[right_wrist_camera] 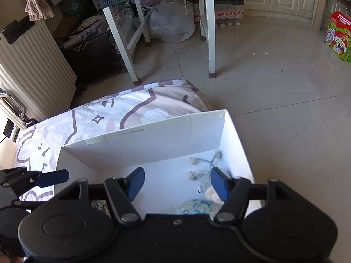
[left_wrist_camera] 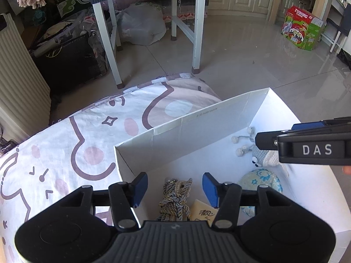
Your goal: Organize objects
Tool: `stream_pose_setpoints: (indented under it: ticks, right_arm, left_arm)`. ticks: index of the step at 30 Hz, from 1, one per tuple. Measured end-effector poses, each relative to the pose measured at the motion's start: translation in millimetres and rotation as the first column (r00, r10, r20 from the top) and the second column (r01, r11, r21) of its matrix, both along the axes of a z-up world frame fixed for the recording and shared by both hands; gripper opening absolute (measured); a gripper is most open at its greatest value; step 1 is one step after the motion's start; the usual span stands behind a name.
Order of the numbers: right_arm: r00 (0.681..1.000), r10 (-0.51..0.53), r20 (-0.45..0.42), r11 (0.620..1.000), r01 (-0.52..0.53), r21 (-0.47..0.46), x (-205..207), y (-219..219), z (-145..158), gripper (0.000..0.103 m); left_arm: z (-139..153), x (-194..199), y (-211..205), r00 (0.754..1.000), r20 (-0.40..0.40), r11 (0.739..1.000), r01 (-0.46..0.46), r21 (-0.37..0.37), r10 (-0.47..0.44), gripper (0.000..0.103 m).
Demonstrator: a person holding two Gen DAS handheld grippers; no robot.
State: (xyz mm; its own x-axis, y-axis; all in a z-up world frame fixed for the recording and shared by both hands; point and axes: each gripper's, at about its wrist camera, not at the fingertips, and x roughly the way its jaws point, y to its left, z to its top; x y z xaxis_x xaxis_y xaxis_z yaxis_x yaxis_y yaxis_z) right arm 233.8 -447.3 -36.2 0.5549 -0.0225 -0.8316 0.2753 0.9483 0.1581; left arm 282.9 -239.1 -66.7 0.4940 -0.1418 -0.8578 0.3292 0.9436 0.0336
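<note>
Pale floor tiles and a cartoon-printed bedsheet [left_wrist_camera: 87, 135] surround a white cardboard box [left_wrist_camera: 197, 122] that sits at the sheet's edge, and both grippers hang over its open top.

Seen from its own camera, the left gripper [left_wrist_camera: 175, 188] has its blue pads spread with nothing pinched; a knotted grey-and-gold cord bundle [left_wrist_camera: 175, 197] lies on the box floor directly under the gap, near the box's near-left corner. Just beside the cord is a small tan tissue packet [left_wrist_camera: 203, 212] printed with two Chinese characters (a script line beneath them is too small to read). The right gripper [right_wrist_camera: 177, 183] is likewise parted and empty, poised above a grey crocheted toy [right_wrist_camera: 208, 186] with pom-pom cords toward the far-right corner, and a blue-flowered pouch [right_wrist_camera: 195, 206] near the near wall.

The step looks like a drop-off just made into the box, or a rearranging of what is in it; the next move probably calls for lifting clear of the walls and seeking anything not yet stowed, though no loose item shows on the sheet.

Legible writing: "DAS" on the right gripper's side, "TUBORG" on a red-and-green carton [left_wrist_camera: 302, 28] across the floor, and a faint printed line on the box's far wall, unreadable.
</note>
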Motion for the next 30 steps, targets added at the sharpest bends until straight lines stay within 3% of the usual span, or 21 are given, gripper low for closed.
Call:
stream_pose_setpoints:
  ticks: [16, 23, 30]
  right_arm:
    - [0.992, -0.022, 0.127, 0.997, 0.032, -0.07, -70.8, 34.0, 71.7, 0.071]
    - [0.986, -0.032, 0.161, 0.995, 0.046, -0.086, -106.9, 56.2, 90.8, 0.073]
    - [0.981, -0.059, 0.183, 0.991, 0.079, -0.105, -147.6, 74.8, 102.5, 0.084]
  left_arm:
    - [64.6, -60.3, 34.6, 0.997, 0.08, 0.999, 0.001, -0.054, 0.003, 0.069]
    - [92.4, -94.1, 56.6, 0.991, 0.13, 0.997, -0.014, -0.079, 0.024, 0.083]
    - [107.7, -124.9, 80.5, 0.984, 0.168, 0.996, -0.041, -0.082, 0.055, 0.091]
